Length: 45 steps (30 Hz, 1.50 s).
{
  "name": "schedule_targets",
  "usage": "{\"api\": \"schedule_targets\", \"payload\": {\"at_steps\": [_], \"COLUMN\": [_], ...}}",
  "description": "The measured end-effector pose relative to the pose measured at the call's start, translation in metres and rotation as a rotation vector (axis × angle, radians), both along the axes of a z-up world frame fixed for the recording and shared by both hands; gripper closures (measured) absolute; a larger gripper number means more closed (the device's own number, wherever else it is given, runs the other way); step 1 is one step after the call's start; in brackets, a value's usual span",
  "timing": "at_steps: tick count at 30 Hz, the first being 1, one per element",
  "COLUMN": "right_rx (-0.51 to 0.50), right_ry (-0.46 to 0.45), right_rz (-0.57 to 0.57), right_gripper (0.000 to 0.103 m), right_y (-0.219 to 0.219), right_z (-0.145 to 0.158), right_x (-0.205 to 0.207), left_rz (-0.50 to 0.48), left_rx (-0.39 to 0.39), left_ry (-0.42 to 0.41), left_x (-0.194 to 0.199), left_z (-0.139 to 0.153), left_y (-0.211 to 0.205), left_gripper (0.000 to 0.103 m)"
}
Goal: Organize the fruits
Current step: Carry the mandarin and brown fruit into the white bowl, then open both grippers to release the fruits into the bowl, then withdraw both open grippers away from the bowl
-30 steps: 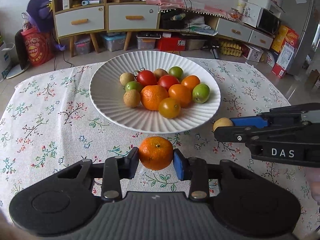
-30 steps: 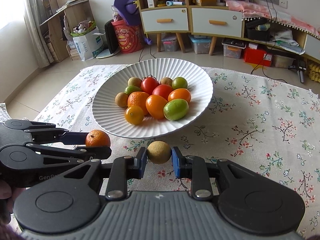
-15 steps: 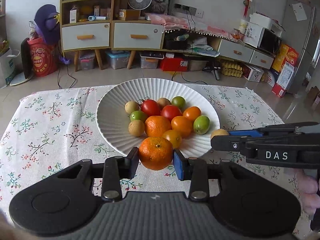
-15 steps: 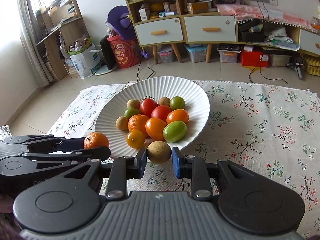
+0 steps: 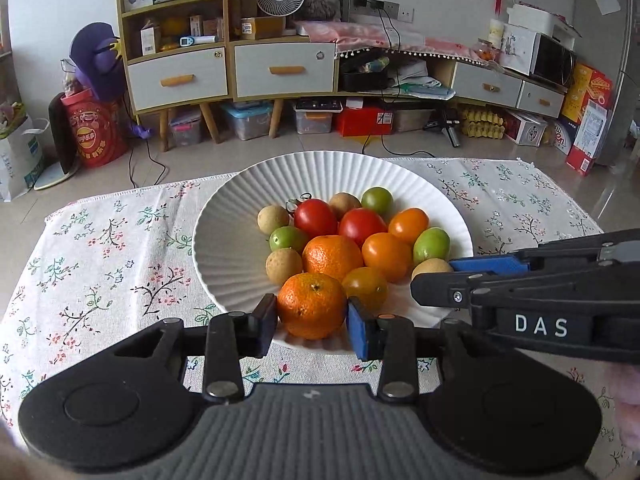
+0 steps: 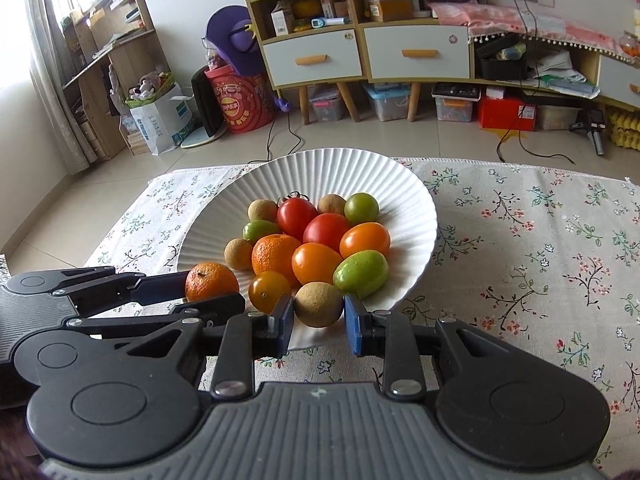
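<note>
The left tool (image 5: 312, 320) holds a mandarin (image 5: 311, 305) between its two blue pads, which press on the fruit's left and right sides. The fruit sits straight ahead of the tool, over the near rim of the white ribbed plate (image 5: 224, 248), close in front of the pile of fruit lying there. Directly beyond it lies a second mandarin (image 5: 332, 258), and just to its right a small yellow tomato (image 5: 366, 286).

The right tool (image 6: 319, 322) grips a small brown round fruit (image 6: 319, 305) in the same way, pads on either side. That fruit also hangs over the plate's near rim (image 6: 420, 256), with a green fruit (image 6: 361, 273) just ahead and to the right and the yellow tomato (image 6: 269, 290) just to the left.

The two tools sit side by side, the left one's mandarin (image 6: 212, 282) near the right one's brown fruit. The plate rests on a desk covered by a floral cloth (image 6: 540, 240).
</note>
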State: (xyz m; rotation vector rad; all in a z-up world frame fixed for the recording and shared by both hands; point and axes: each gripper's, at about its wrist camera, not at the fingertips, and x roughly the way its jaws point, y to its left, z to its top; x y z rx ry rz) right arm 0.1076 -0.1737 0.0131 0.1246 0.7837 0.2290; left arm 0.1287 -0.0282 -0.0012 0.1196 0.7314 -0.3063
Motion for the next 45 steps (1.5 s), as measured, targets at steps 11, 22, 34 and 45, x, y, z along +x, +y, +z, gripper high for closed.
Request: {"api": "schedule_targets", "payload": {"at_steps": [11, 22, 34, 45], "right_rx": [0.012, -0.063, -0.203, -0.222], "right_ry": [-0.019, -0.03, -0.102, 0.01], "right_rz": [-0.009, -0.037, -0.055, -0.102], "right_gripper": [0.053, 0.031, 0.001, 0.001], "right_y": [-0.016, -0.032, -0.016, -0.008], "right_z": [0.01, 0.017, 0.039, 0.025], "right_x": [-0.014, -0.033, -0.07, -0.063], "left_rz": [-0.022, 0.017, 0.181, 0.282], "left_rx": [0.025, 0.056, 0.1, 0.098], "left_ry": [-0.003, 0.041, 0.076, 0.113], "left_x": [-0.019, -0.047, -0.078, -0.076], "left_z": [0.008, 0.014, 0.033, 0.03], "left_y": [0.001, 0.003, -0.003, -0.001], "left_gripper": [0.038, 0.017, 0.005, 0.005]}}
